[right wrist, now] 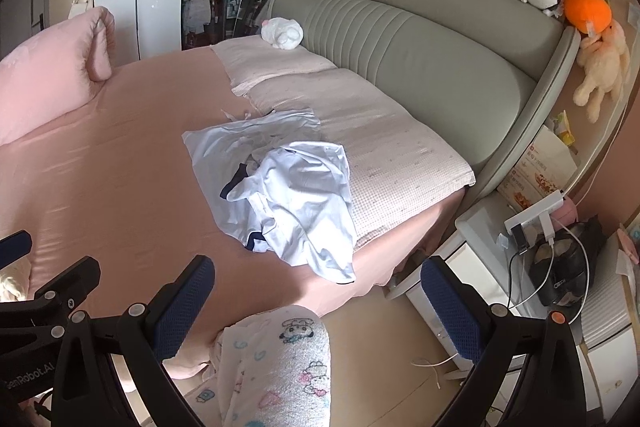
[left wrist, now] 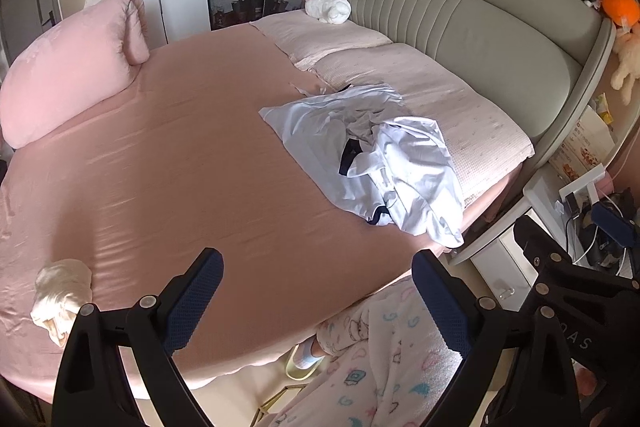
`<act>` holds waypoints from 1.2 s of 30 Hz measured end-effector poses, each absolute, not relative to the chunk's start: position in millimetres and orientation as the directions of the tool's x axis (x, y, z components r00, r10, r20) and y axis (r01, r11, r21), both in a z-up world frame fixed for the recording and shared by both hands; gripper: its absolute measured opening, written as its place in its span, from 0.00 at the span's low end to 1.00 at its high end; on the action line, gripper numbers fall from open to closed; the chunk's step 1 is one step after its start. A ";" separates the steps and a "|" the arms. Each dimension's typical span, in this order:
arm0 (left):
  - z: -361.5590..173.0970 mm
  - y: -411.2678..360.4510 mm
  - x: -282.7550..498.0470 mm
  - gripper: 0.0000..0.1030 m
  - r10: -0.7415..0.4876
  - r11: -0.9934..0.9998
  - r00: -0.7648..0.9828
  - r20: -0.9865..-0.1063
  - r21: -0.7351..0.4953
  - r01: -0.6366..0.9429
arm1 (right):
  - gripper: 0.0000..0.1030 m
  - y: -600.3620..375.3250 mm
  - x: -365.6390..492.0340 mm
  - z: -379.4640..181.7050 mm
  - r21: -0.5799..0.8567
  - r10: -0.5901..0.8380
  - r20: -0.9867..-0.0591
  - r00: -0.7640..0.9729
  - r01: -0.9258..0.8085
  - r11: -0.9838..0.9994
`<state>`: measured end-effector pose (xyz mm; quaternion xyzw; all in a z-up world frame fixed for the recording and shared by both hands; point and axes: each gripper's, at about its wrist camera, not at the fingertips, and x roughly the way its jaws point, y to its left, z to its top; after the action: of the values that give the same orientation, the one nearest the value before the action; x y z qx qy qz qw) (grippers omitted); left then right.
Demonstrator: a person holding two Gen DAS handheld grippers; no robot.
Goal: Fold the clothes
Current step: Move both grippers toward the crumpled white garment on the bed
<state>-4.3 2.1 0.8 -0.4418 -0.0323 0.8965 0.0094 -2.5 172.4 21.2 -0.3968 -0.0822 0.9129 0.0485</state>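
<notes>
A crumpled white garment with dark navy trim (left wrist: 372,155) lies on the pink bed (left wrist: 168,163), near its right edge and just in front of the pillows; it also shows in the right wrist view (right wrist: 280,187). My left gripper (left wrist: 318,279) is open and empty, held above the bed's near edge, well short of the garment. My right gripper (right wrist: 318,287) is open and empty, over the bed's near right corner, also short of the garment. A small cream cloth (left wrist: 62,295) lies on the bed at the near left.
Two pale pillows (left wrist: 420,95) lie against the grey headboard (left wrist: 480,23), topped with several plush toys. A pink bolster (left wrist: 68,67) sits at the far left. A white nightstand (right wrist: 492,247) with chargers and cables stands right of the bed. A patterned pyjama leg (right wrist: 280,367) is below.
</notes>
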 end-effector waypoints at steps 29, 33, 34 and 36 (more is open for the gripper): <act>-56.2 63.2 -155.1 0.93 0.054 -0.997 -0.442 -0.895 -0.020 -0.080 | 1.00 233.8 -142.9 -49.7 -0.098 0.132 -0.856 -0.499 -0.093 -0.991; -76.6 64.6 -170.3 0.93 0.040 -0.997 -0.401 -0.915 -0.011 -0.074 | 1.00 239.9 -156.7 -71.7 -0.090 0.121 -0.879 -0.462 -0.089 -0.992; -81.6 65.4 -173.9 0.93 0.037 -0.997 -0.392 -0.919 -0.010 -0.071 | 1.00 240.6 -160.3 -77.6 -0.088 0.117 -0.885 -0.451 -0.086 -0.992; -91.4 66.4 -181.6 0.93 0.033 -0.998 -0.378 -0.925 -0.008 -0.069 | 1.00 241.9 -167.1 -89.3 -0.084 0.110 -0.896 -0.430 -0.079 -0.993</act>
<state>-181.6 66.4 -91.4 -0.5568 0.0159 0.8299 0.0308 -167.1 241.9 -89.3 -0.5308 -0.0145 0.8455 0.0560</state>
